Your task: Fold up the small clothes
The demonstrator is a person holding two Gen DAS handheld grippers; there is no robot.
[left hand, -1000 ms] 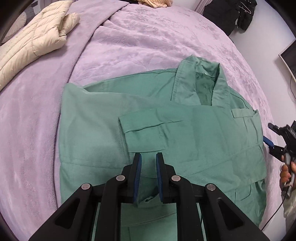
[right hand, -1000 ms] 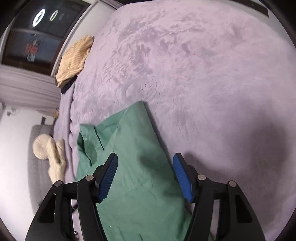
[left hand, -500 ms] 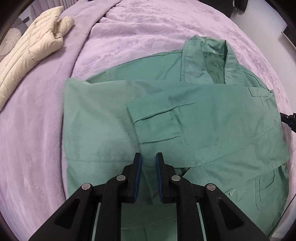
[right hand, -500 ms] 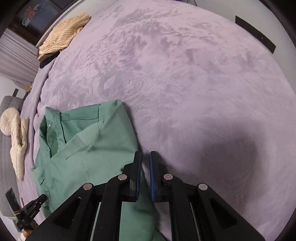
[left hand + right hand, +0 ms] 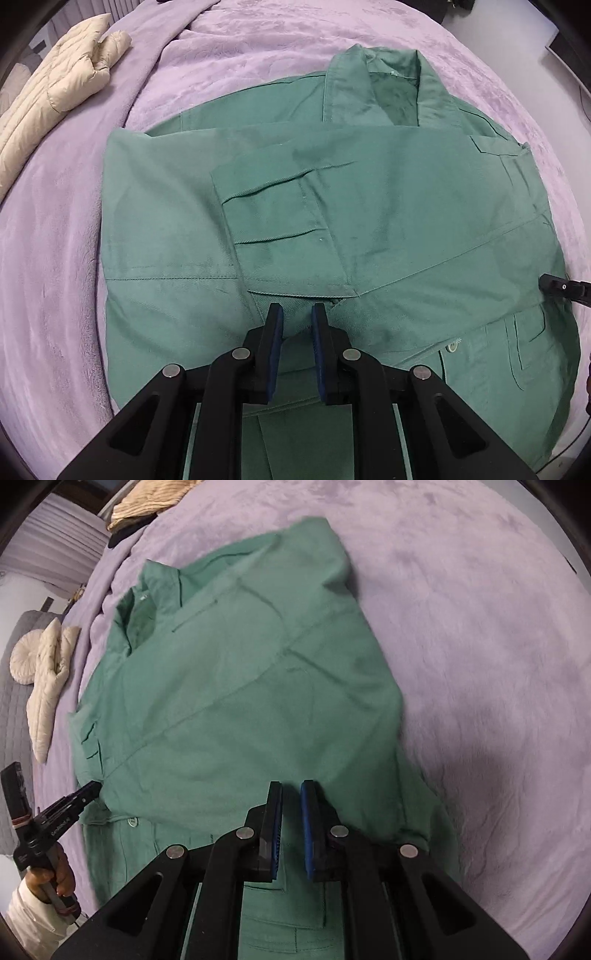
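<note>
A green button shirt [image 5: 332, 206] lies on the purple bedspread [image 5: 55, 258], collar at the far end and both sleeves folded across its front. It also shows in the right wrist view [image 5: 240, 701]. My left gripper [image 5: 296, 314] is shut on a pinch of the shirt's fabric just below the folded cuff. My right gripper [image 5: 290, 790] is shut on the shirt's right side edge. The right gripper's tip [image 5: 554, 286] shows at the shirt's right edge in the left wrist view. The left gripper [image 5: 88, 788] shows at the shirt's left edge in the right wrist view.
A cream puffer jacket [image 5: 55, 96] lies at the far left of the bed. A tan knitted garment [image 5: 151, 502] lies at the far end. A grey quilted piece [image 5: 18, 686] stands at the left. Bare bedspread [image 5: 480, 664] lies to the right of the shirt.
My right gripper closed from wide open onto the shirt's edge and carried it across. The left gripper stayed shut and moved closer over the shirt.
</note>
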